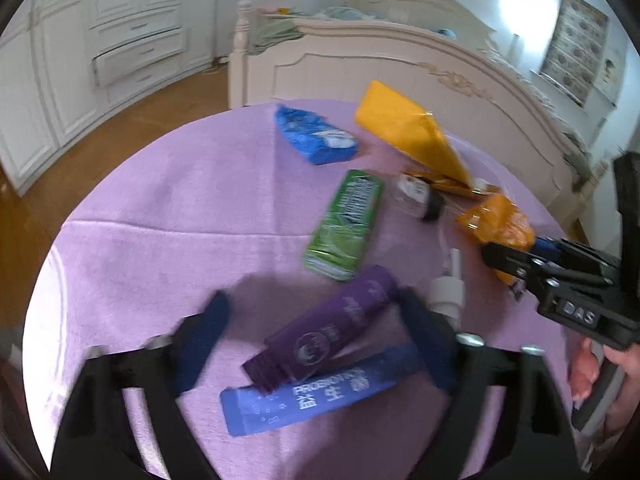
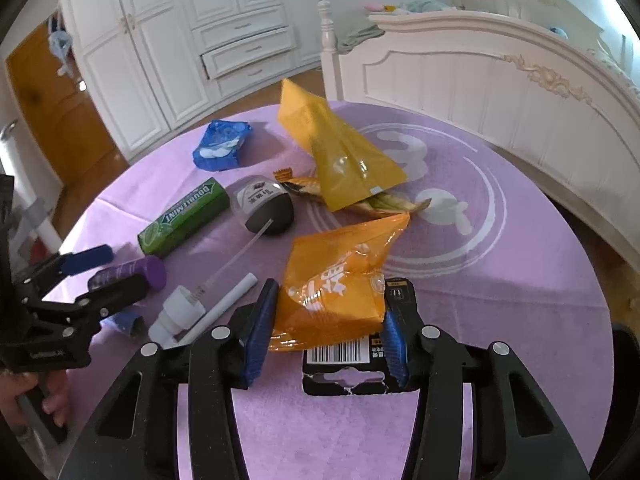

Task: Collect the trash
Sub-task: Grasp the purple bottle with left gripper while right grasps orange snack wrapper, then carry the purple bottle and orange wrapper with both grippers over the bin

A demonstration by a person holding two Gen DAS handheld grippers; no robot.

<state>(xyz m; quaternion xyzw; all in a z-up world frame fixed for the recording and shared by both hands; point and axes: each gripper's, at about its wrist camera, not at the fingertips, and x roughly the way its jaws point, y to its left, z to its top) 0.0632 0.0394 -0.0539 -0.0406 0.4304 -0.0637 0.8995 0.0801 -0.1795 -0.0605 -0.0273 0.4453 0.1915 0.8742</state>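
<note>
Jaws of right gripper (image 2: 326, 334) astride orange wrapper (image 2: 334, 288), unclosed.

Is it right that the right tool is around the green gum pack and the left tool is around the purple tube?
Not quite. In the right wrist view the right tool is around the orange snack bag, not the green gum pack. The left tool is around the purple tube.

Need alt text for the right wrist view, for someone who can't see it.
The right claw is open around an orange snack wrapper lying on a black barcode card, on a purple tablecloth. Beyond lie a yellow pouch, a green gum pack and a blue packet; the left claw straddles a purple tube.
</note>
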